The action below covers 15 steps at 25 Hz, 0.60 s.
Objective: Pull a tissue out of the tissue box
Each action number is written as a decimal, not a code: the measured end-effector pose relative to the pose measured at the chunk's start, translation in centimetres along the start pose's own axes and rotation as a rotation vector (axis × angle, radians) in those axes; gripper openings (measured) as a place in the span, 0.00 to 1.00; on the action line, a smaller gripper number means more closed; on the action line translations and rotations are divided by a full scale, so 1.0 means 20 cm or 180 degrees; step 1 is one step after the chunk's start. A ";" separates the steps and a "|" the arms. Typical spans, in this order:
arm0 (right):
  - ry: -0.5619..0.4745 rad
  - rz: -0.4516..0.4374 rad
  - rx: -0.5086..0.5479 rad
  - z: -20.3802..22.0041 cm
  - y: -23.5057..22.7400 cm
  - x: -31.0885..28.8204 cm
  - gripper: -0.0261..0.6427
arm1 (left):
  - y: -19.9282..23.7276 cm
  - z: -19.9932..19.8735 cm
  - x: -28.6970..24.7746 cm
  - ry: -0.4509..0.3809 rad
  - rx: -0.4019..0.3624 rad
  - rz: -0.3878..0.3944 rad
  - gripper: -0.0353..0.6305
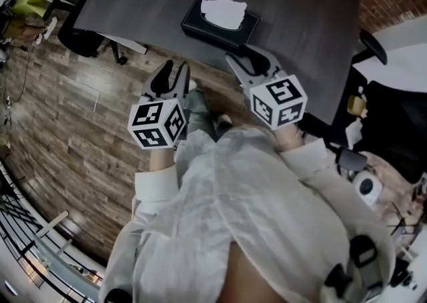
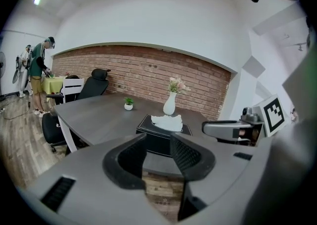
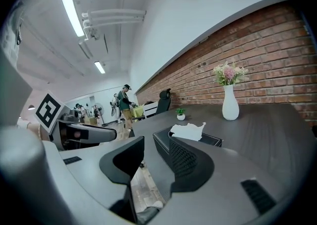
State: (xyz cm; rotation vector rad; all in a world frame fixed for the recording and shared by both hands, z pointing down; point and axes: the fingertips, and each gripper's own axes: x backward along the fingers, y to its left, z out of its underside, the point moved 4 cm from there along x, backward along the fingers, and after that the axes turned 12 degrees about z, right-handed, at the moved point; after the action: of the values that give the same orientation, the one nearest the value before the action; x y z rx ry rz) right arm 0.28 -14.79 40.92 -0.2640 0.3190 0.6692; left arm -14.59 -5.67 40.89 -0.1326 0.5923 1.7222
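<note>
A black tissue box point(image 1: 197, 23) lies near the front edge of the dark grey table point(image 1: 133, 1), and a white tissue point(image 1: 224, 13) sticks up from its slot. My left gripper point(image 1: 176, 69) hovers over the floor just short of the table edge, open and empty. To its right, my right gripper point(image 1: 245, 59) is at the table edge close to the box, also open and empty. The left gripper view has the box point(image 2: 159, 139) and tissue point(image 2: 167, 121) straight ahead beyond the left gripper point(image 2: 158, 155). In the right gripper view the tissue point(image 3: 188, 131) shows past the right gripper point(image 3: 148, 162).
A white vase with flowers point(image 2: 170, 102) and a small potted plant point(image 2: 129, 103) stand further back on the table. Black office chairs point(image 1: 87, 41) are at the table's left end. A person point(image 2: 37, 70) stands far off by a green table. Wooden floor point(image 1: 80, 115) lies below me.
</note>
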 end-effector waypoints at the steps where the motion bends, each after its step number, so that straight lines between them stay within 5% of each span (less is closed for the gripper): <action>1: 0.0002 0.0038 -0.0019 0.00 -0.01 -0.01 0.25 | 0.01 -0.01 -0.02 0.0022 -0.0006 0.0034 0.25; 15: -0.0061 0.0856 -0.0244 -0.15 -0.15 -0.32 0.25 | 0.31 -0.34 -0.48 0.0311 -0.0368 0.0852 0.25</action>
State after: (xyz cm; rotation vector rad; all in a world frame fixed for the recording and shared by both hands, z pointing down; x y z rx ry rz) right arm -3.15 -21.72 40.88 -0.2904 0.3136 0.9499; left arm -19.60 -17.96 40.90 -0.2286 0.6028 2.0197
